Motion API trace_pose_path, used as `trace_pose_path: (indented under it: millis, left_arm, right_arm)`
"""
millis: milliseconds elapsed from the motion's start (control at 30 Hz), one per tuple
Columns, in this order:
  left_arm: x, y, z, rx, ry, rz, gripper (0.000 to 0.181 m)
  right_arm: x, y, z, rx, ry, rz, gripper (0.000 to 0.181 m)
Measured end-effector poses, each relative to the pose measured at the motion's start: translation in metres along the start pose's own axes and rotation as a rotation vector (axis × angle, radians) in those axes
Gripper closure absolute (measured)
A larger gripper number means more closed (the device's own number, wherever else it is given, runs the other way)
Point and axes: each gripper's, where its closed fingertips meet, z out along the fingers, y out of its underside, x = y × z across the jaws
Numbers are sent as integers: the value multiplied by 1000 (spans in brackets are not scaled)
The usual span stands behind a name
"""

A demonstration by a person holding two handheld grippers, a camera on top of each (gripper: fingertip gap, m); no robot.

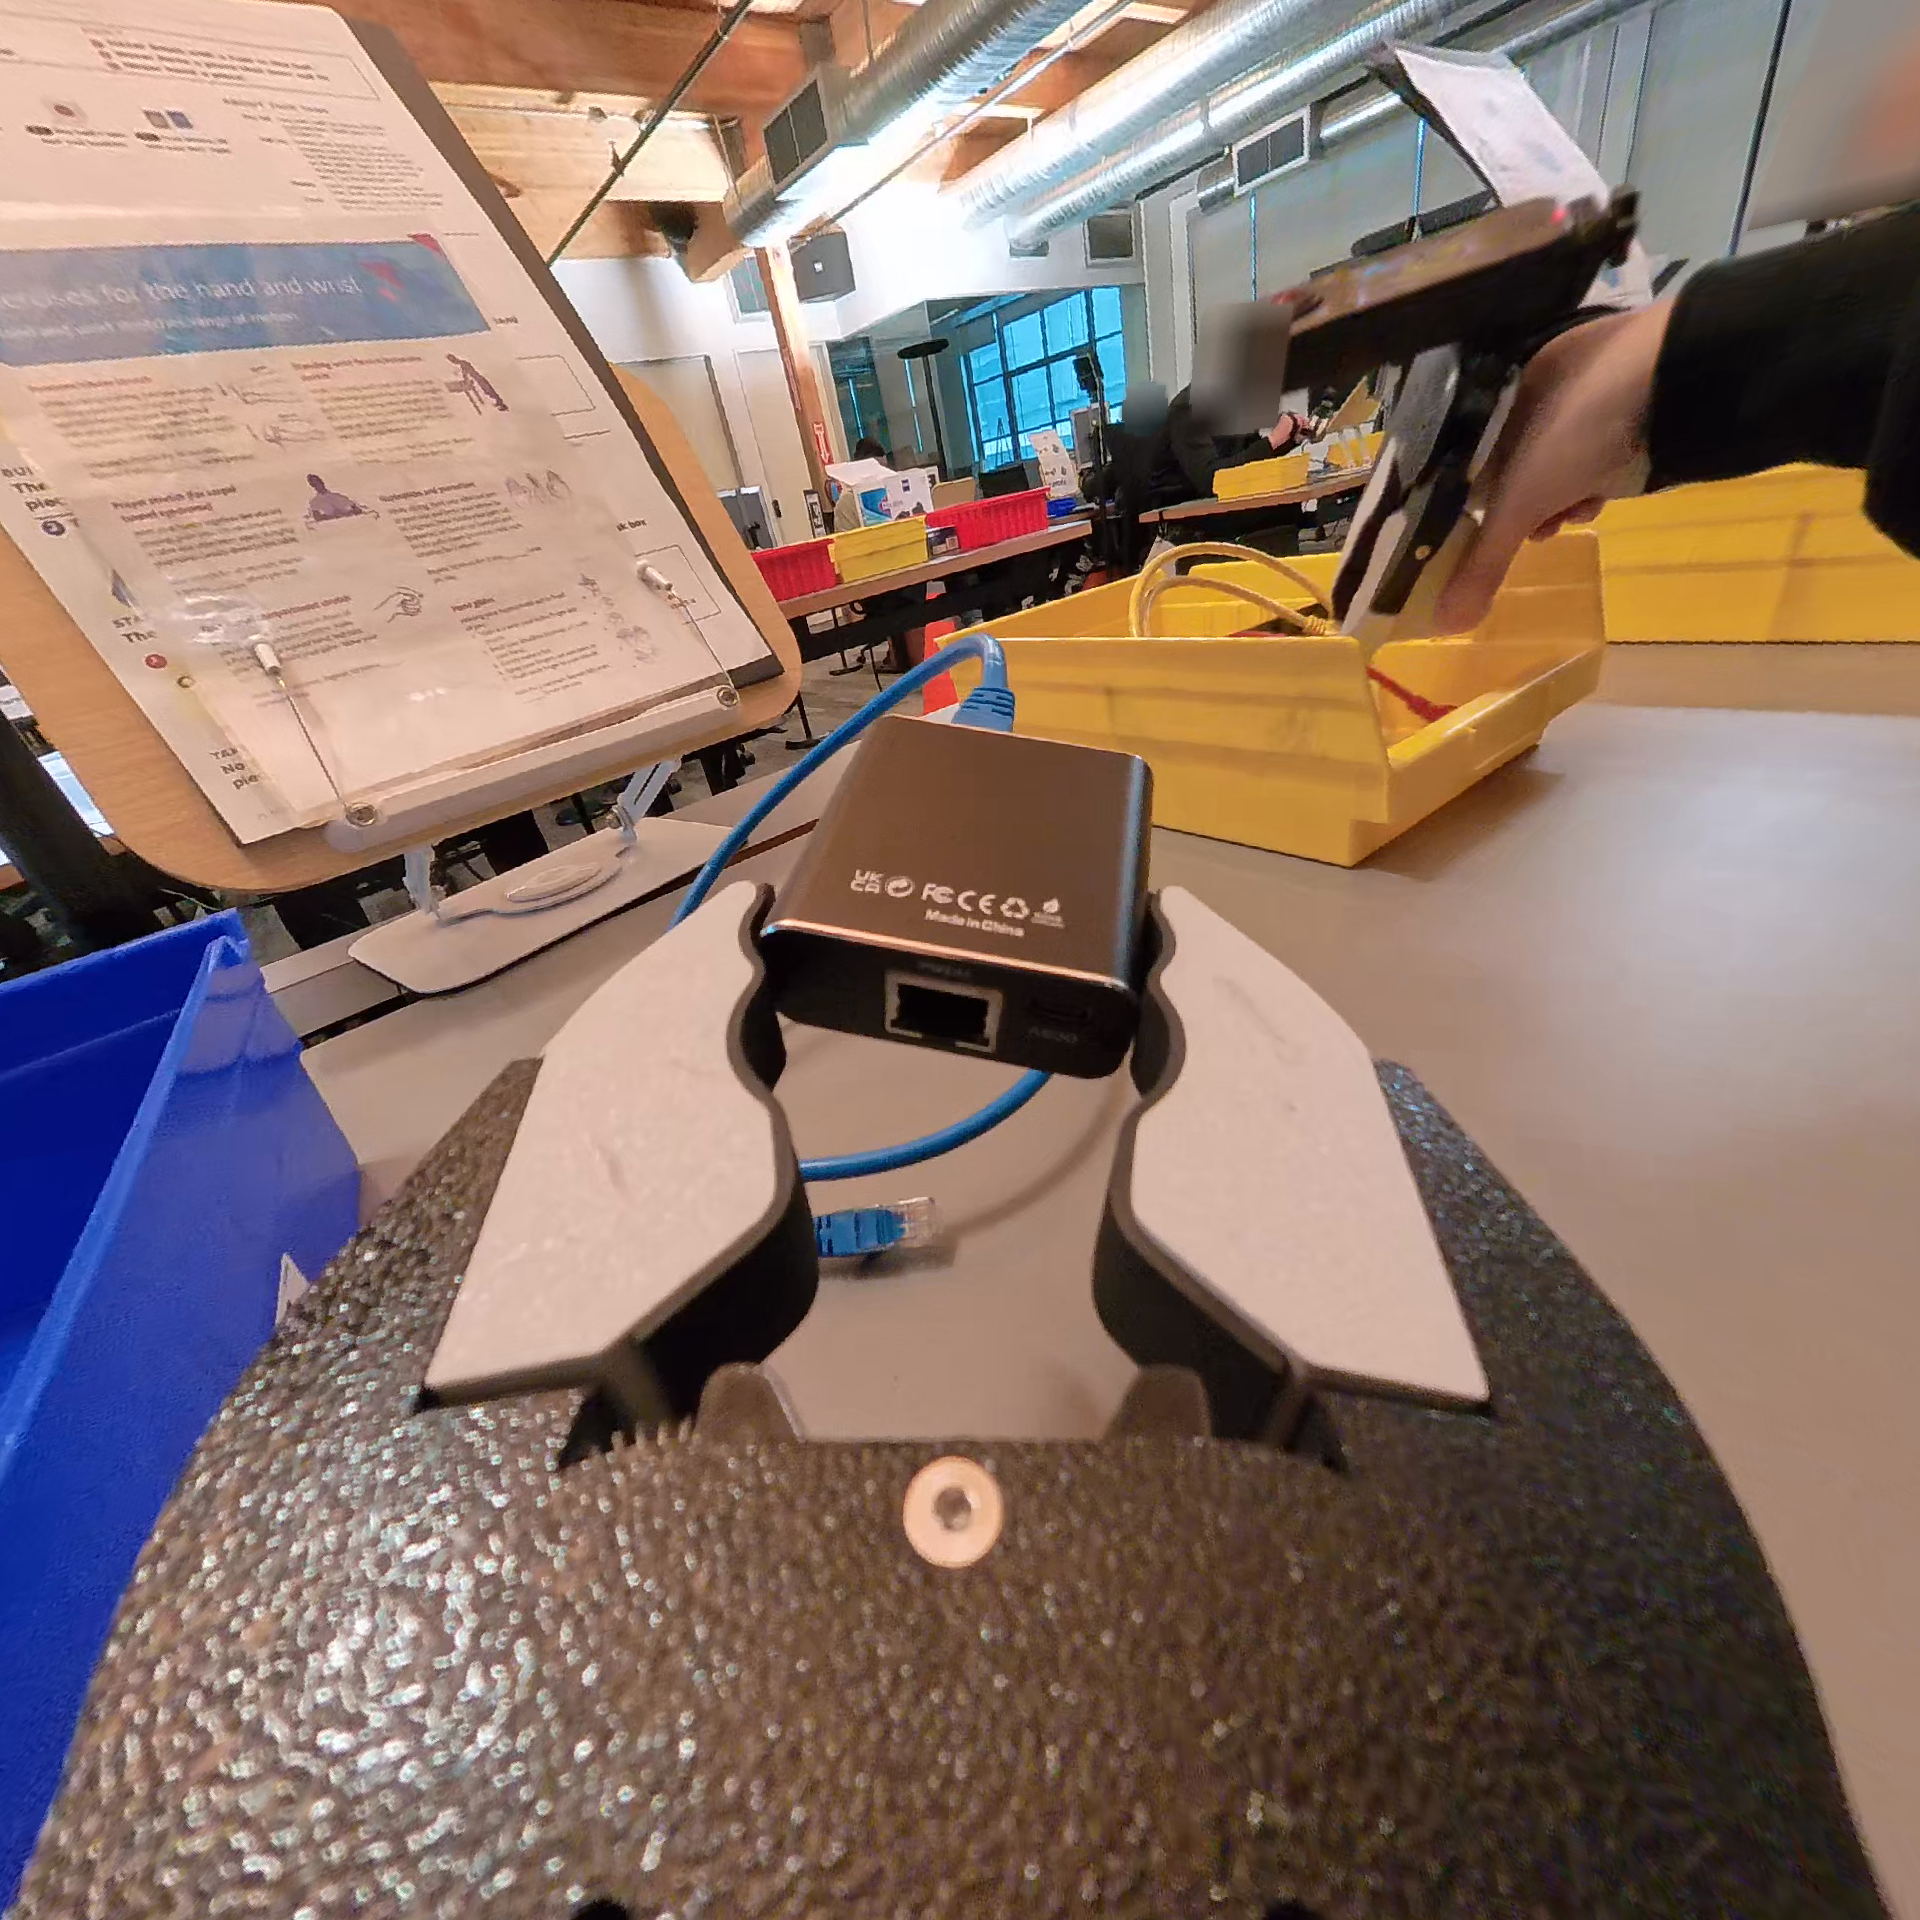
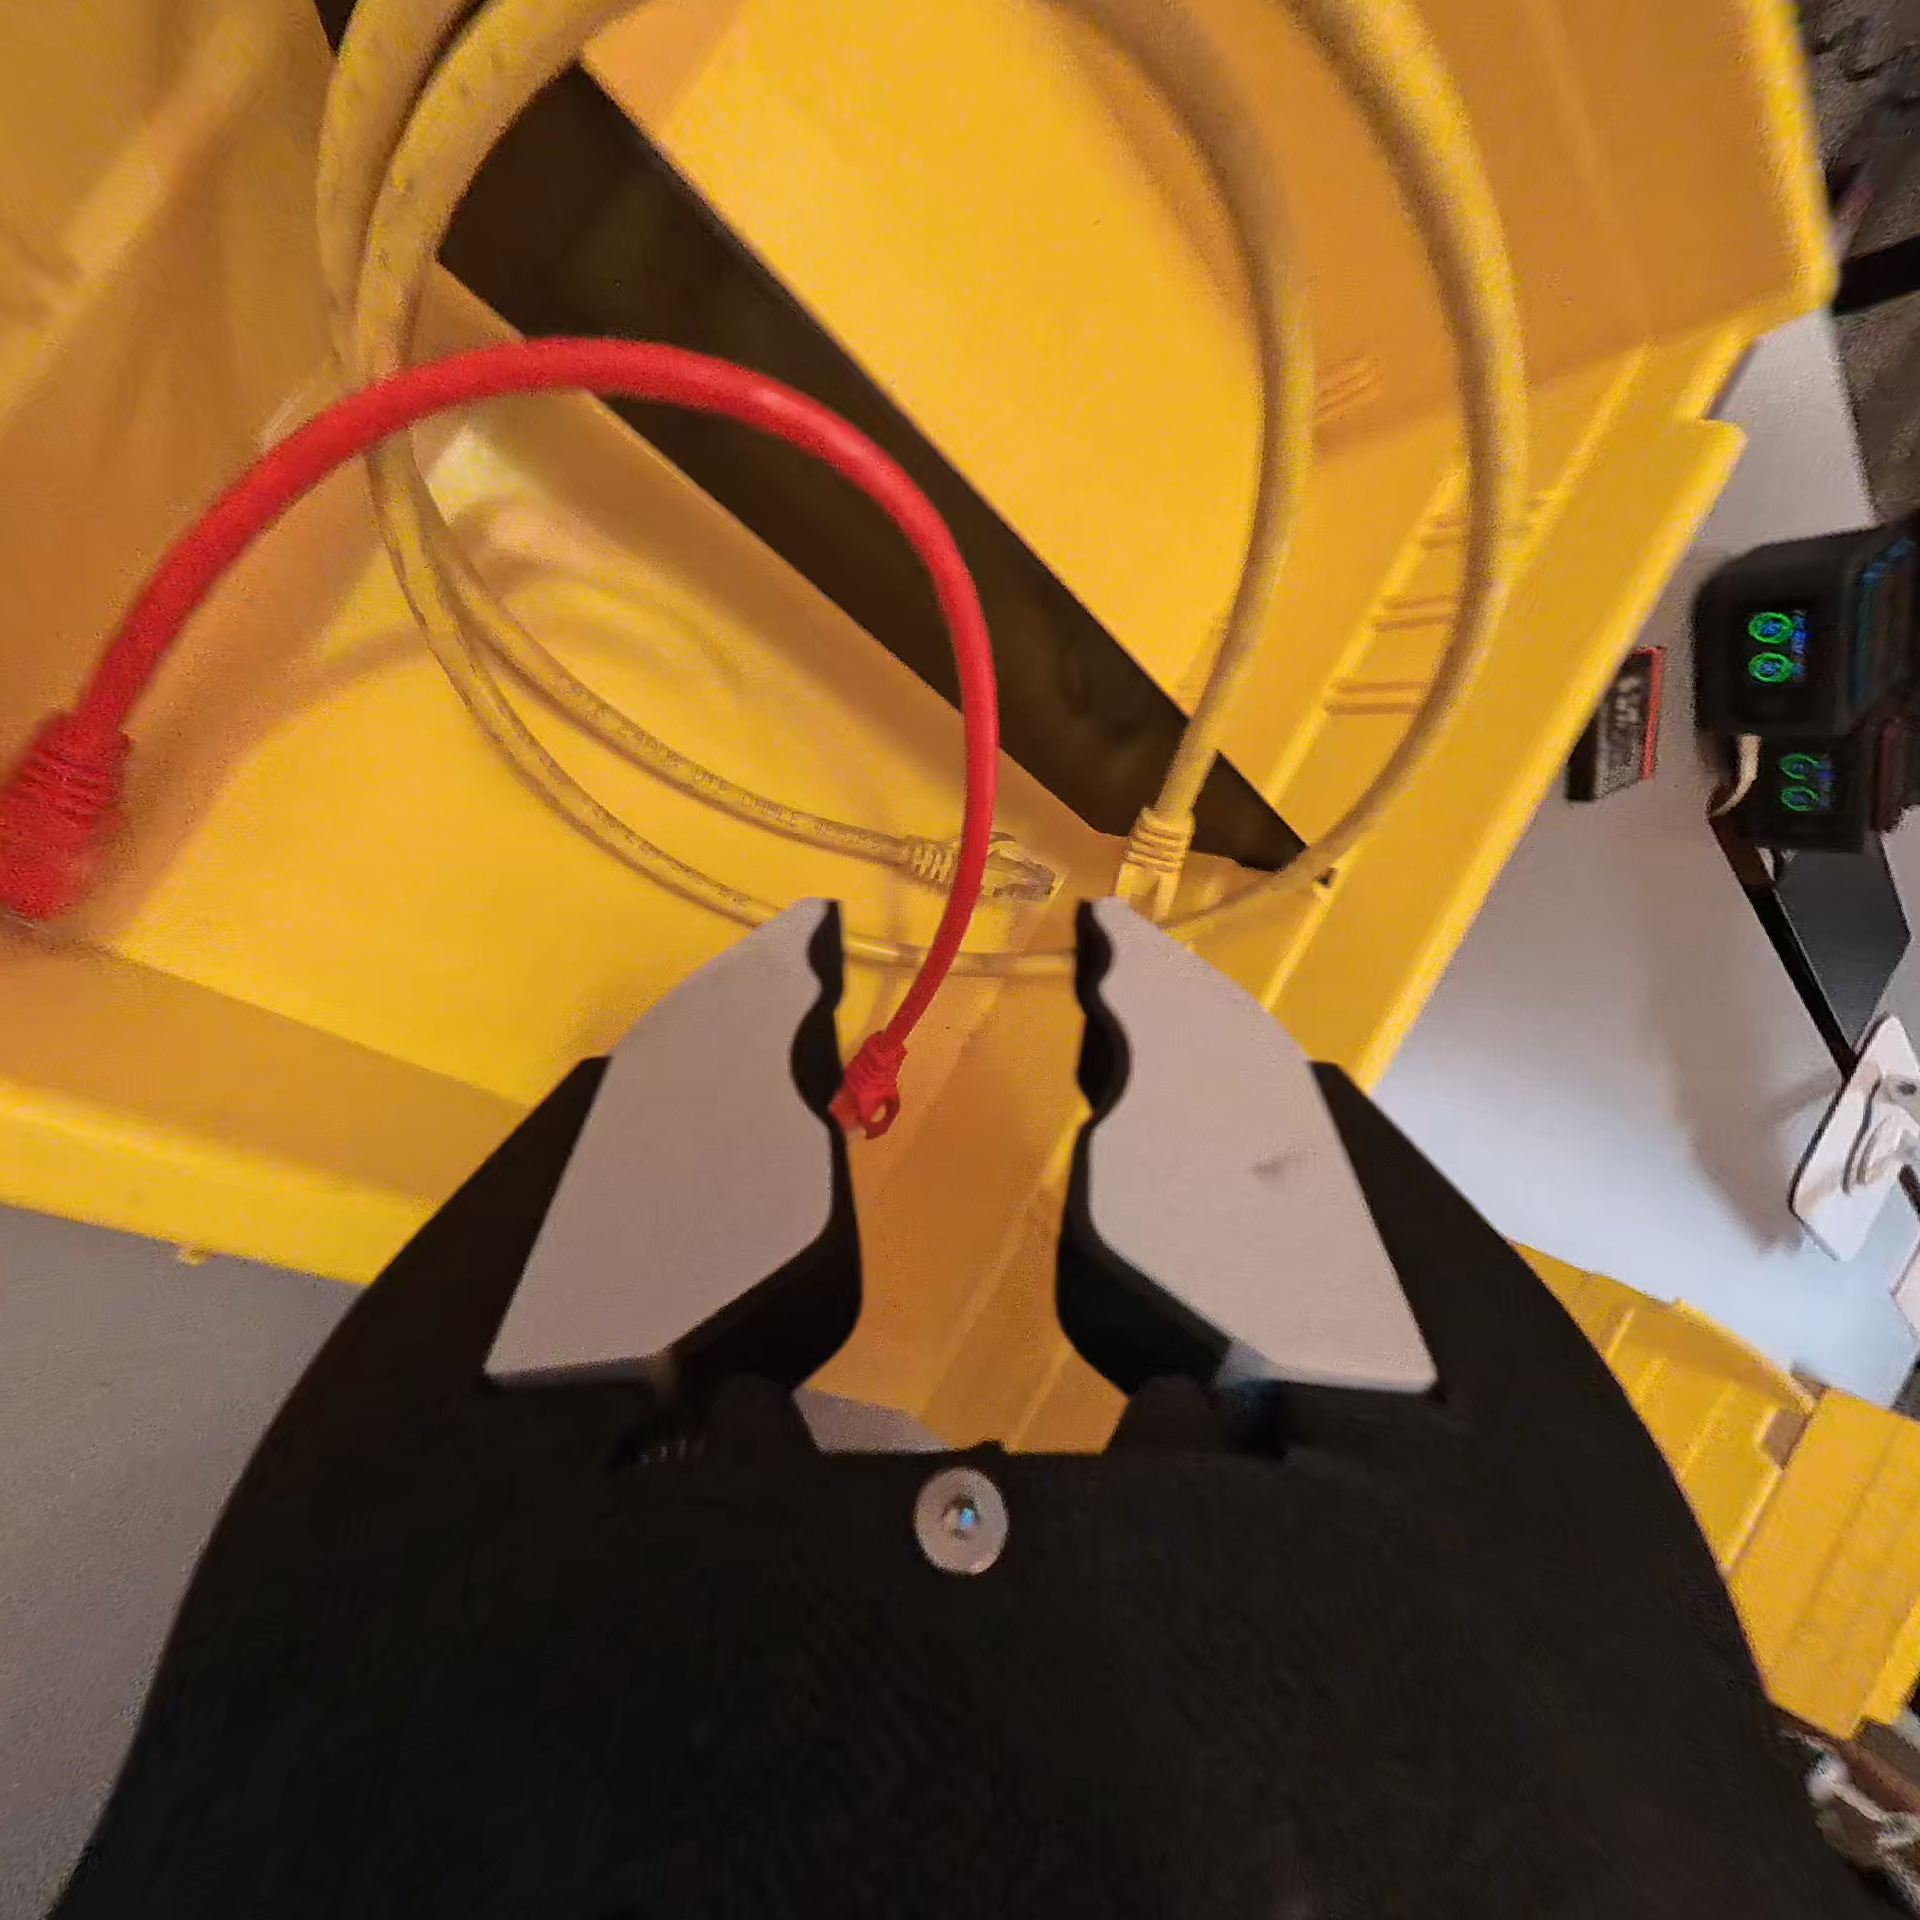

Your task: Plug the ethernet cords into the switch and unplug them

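Note:
My left gripper [image 1: 961, 935] is shut on the black switch [image 1: 977, 862] and holds it by its sides above the grey table [image 1: 1558, 1039], with an empty port facing me. A blue ethernet cord [image 1: 790, 790] is plugged into the switch's far end and loops beneath it. Its free plug [image 1: 873, 1226] lies on the table. My right gripper [image 2: 956, 920] is open over the yellow bin [image 2: 312, 935], and it also shows in the left wrist view [image 1: 1392, 582]. A red cord [image 2: 727, 384] lies in the bin, and one of its plugs [image 2: 868, 1091] is between the fingers, ungripped. A coiled yellow cord [image 2: 1278, 468] lies beside it.
A blue bin [image 1: 125, 1195] stands at the left. A wooden document stand [image 1: 675, 499] with printed sheets rises behind the switch. The yellow bin [image 1: 1247, 727] sits at the back right. Small black devices with green lights [image 2: 1787, 665] lie right of the bin. People sit at far tables.

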Motion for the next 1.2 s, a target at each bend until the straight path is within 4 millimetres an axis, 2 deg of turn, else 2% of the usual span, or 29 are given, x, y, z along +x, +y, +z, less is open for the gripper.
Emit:
trace_pose_path:
  millis: [67, 133, 233, 300, 367, 467, 533, 600, 700, 767, 833, 1000, 1200]
  left_arm:
    - [0, 0, 0, 1, 4, 2, 116]
    - [2, -1, 0, 4, 12, 3, 116]
    - [7, -3, 1, 9, 39, 11, 116]
    - [11, -6, 1, 20, 52, 28, 116]
    - [15, -11, 0, 38, 69, 46, 116]
    - [21, -23, -3, 70, 91, 62, 116]
    - [26, -28, -4, 79, 107, 83, 116]
    - [32, -32, -5, 93, 130, 109, 116]
    - [40, -36, -6, 114, 166, 155, 116]
    - [44, -38, -8, 130, 205, 181, 116]
    - [44, -40, -11, 145, 229, 170, 116]
    - [33, -39, -13, 146, 232, 83, 116]
    - [31, -36, -11, 130, 210, 95, 116]
  right_arm:
    - [4, -10, -24, 120, 8, 148, 118]
    - [-7, -26, -64, 338, -105, 336, 108]
    - [-53, -57, -144, 771, -412, 518, 113]
    - [-101, -66, -185, 961, -616, 530, 114]
    - [-155, -73, -204, 1038, -820, 545, 114]
    - [-234, -84, -215, 1048, -1163, 527, 110]
    - [-266, -96, -215, 1016, -1304, 543, 114]
    - [-290, -103, -221, 962, -1399, 492, 110]
    - [-308, -111, -231, 1000, -1432, 471, 105]
    - [-311, -113, -237, 1009, -1503, 486, 103]
    - [-305, -115, -234, 1016, -1545, 562, 114]
    - [-268, -122, -223, 1173, -1583, 934, 141]
    - [-286, -126, -225, 1140, -1611, 902, 145]
